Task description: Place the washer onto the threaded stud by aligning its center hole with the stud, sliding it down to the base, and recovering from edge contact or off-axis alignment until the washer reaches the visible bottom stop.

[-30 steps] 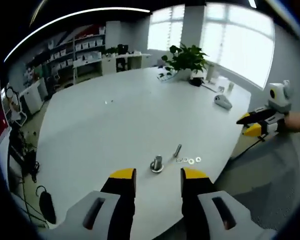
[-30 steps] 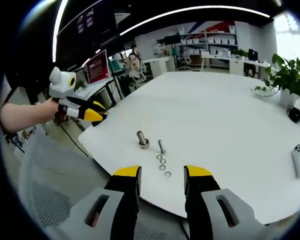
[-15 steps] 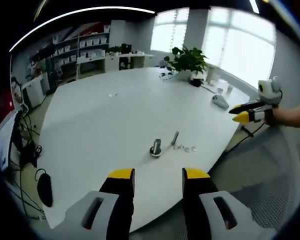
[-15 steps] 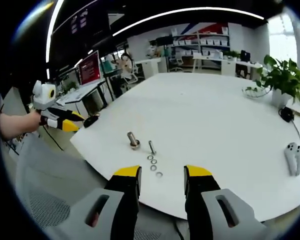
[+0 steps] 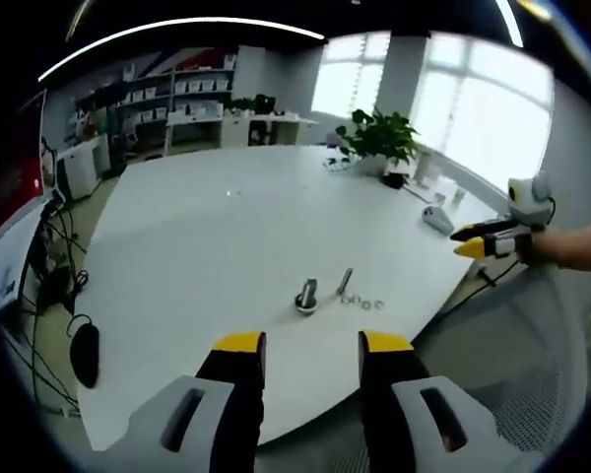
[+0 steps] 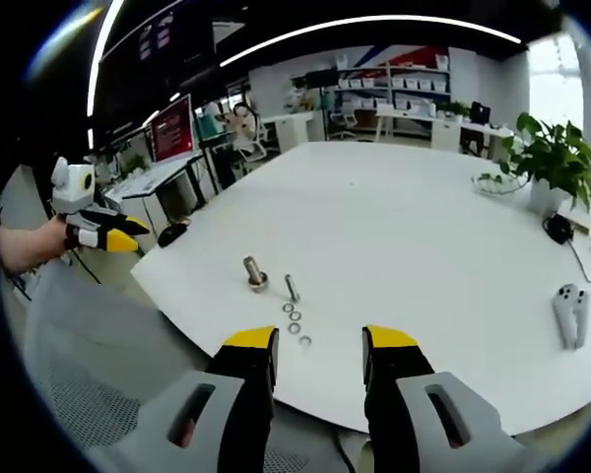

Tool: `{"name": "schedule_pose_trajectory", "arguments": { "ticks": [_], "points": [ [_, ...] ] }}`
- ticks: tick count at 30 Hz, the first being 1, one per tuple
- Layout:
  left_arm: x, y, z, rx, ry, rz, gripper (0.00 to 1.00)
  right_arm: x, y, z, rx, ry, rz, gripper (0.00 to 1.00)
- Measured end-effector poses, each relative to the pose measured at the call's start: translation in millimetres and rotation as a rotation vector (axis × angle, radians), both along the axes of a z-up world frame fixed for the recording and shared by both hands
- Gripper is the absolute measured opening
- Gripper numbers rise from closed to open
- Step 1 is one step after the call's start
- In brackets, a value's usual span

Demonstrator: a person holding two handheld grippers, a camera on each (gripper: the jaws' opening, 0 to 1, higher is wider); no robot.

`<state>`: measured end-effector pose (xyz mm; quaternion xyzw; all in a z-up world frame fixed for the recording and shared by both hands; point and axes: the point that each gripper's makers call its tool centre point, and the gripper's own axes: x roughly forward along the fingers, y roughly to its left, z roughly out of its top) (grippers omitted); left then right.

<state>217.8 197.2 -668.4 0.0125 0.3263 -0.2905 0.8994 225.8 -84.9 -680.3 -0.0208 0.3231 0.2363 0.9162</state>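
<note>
A threaded stud (image 5: 306,294) (image 6: 252,272) stands upright on its round base near the edge of the white table (image 5: 217,236) (image 6: 424,246). Beside it lies a loose bolt (image 5: 344,281) (image 6: 291,287), and a short row of small washers (image 5: 363,303) (image 6: 295,325) lies on the tabletop. My left gripper (image 5: 302,344) is open and empty, held back from the table edge; it also appears far left (image 6: 118,233). My right gripper (image 6: 320,340) is open and empty, short of the table edge; it appears at the right (image 5: 470,242), held by a hand.
A potted plant (image 5: 379,135) (image 6: 557,158) stands at the far side. A grey controller (image 6: 569,312) (image 5: 436,221) lies on the table. A mesh chair (image 6: 98,374) is below the near edge. A black mouse-like object (image 5: 84,353) lies off the left edge. Shelves and desks line the back.
Both cameras have pulled back from the table, so the stud and washers look smaller. Both grippers stay open and empty. Nothing on the table has moved.
</note>
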Motion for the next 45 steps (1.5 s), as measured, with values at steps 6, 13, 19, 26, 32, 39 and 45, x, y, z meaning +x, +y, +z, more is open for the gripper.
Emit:
{"name": "schedule_pose_trajectory", "arguments": {
  "ticks": [6,13,19,26,32,39,45],
  "points": [
    [3.1,4.4,1.2,-0.026,-0.007,0.024,0.36,-1.3,2.5,-1.2,-0.023,-0.003,0.024,0.36],
    [4.7,5.1,5.4,-0.030,-0.027,0.030,0.33,-1.9,2.8,-2.4,-0.035,-0.003,0.037,0.36],
    [7.1,6.9,7.8,-0.032,-0.046,0.036,0.33,-2.4,3.6,-2.6,-0.037,0.000,0.040,0.36],
    [8.8,13.8,6.8,-0.064,-0.026,0.074,0.34,-2.1,1.4,-1.5,-0.024,0.001,0.014,0.36],
    [7.3,10.7,6.6,-0.050,-0.033,0.057,0.34,-3.0,1.4,-3.6,-0.037,0.007,0.022,0.36],
    [8.3,14.7,7.1,-0.065,-0.030,0.073,0.34,-1.3,1.3,-2.6,-0.025,0.011,0.007,0.36],
    [7.4,11.8,6.6,-0.067,-0.026,0.061,0.34,-1.5,0.7,-4.7,-0.041,0.018,0.012,0.36]
  ]
}}
